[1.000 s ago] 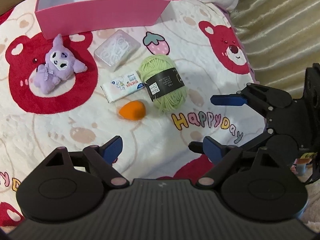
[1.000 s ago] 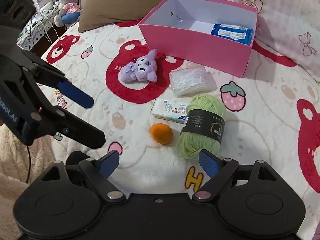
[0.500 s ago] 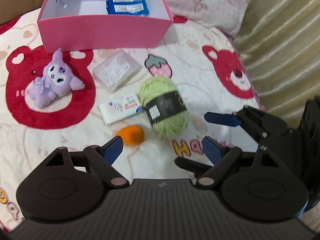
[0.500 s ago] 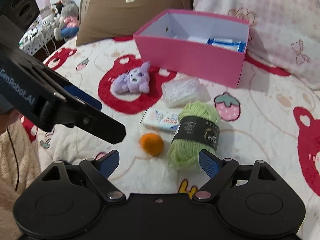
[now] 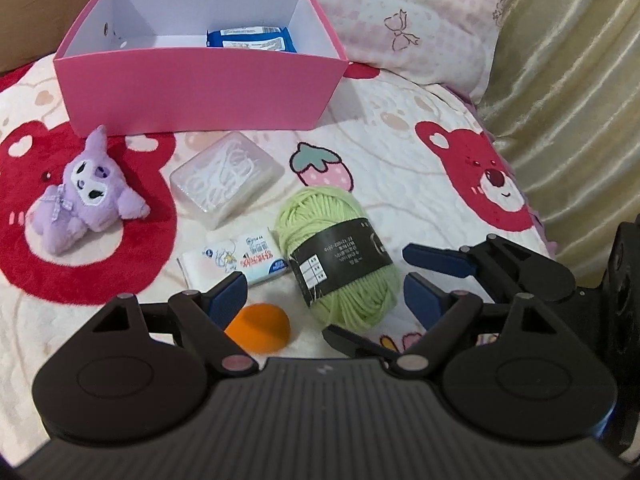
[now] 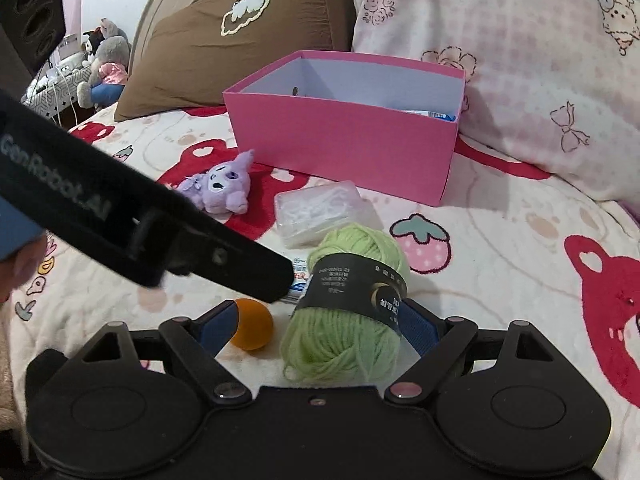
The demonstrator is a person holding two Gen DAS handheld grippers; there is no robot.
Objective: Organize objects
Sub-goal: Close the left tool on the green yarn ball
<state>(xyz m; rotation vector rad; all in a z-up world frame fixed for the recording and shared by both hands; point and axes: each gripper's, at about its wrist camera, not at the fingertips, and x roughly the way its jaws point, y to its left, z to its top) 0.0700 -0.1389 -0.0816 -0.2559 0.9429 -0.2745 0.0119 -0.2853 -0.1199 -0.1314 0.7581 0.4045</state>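
On the bear-print blanket lie a green yarn ball (image 5: 336, 252), an orange sponge (image 5: 262, 328), a tissue pack (image 5: 236, 260), a clear plastic case (image 5: 226, 176) and a purple plush (image 5: 86, 196). Behind them stands a pink box (image 5: 200, 92) holding a blue packet (image 5: 250, 40). My left gripper (image 5: 324, 296) hovers over the sponge and the yarn's near end; its jaws are closing and the pads touch nothing. My right gripper (image 6: 316, 322) is open and low, with the yarn ball (image 6: 352, 300) between its fingers but not pressed. The sponge (image 6: 252, 324) sits by its left finger.
A brown pillow (image 6: 224, 36) and a pink patterned pillow (image 6: 520, 60) lean behind the box (image 6: 340, 148). Golden fabric (image 5: 568, 100) borders the bed's right side. Stuffed toys (image 6: 104, 64) sit on a stand at far left. A left gripper finger (image 6: 240, 276) crosses over the tissue pack.
Both grippers have sunk toward the blanket and tipped up, so the objects look closer. The yarn now lies between the right fingers. The left fingers have narrowed a little.
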